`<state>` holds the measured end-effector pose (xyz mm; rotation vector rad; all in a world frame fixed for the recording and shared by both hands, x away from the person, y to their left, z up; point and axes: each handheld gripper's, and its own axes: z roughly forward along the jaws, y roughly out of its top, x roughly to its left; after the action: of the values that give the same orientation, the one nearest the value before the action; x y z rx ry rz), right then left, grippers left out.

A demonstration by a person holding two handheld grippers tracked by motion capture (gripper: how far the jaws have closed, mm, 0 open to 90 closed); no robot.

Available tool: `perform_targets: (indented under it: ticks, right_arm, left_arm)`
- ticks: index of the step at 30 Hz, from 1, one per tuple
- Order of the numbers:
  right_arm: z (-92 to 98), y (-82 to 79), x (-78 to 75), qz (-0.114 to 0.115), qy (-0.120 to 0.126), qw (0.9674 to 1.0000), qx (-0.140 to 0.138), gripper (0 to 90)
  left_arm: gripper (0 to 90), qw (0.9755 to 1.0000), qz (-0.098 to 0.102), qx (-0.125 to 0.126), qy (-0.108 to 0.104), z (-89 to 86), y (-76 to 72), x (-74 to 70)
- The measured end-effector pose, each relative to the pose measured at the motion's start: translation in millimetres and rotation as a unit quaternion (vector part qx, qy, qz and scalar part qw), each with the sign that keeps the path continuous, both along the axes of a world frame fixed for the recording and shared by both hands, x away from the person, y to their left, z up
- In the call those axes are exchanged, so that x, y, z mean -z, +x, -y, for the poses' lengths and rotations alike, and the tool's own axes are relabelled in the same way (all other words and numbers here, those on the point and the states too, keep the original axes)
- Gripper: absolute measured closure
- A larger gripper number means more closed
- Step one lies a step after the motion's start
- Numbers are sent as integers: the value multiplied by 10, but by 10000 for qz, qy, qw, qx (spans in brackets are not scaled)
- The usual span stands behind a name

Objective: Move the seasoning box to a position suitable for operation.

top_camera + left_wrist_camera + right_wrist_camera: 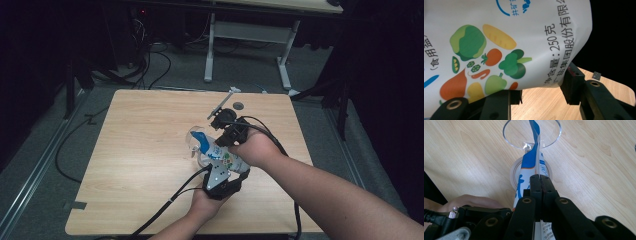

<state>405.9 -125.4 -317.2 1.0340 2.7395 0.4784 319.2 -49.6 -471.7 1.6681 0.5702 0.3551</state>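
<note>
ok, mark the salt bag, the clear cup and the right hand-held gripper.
salt bag (506,47), left gripper view, printed vegetable panel.
clear cup (510,135), right gripper view, left side of rim.
right hand-held gripper (540,181), right gripper view, between the fingertips pinching the bag.

Surface: light wooden table (140,165), square top, standing on grey floor.
On it, centre: clear glass (516,136) on its round base.
On it, far edge: small dark round thing (238,105) beside a thin grey stick (220,105).
</note>
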Motion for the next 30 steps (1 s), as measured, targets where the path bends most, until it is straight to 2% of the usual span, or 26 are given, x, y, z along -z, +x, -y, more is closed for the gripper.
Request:
perform_targets:
  ticks: [30]
  right_arm:
    - [-39,21,-4,22,-29,10000,-34,899]
  left_arm:
    - [578,10000,-6,-17,-61,-21,11,-34]
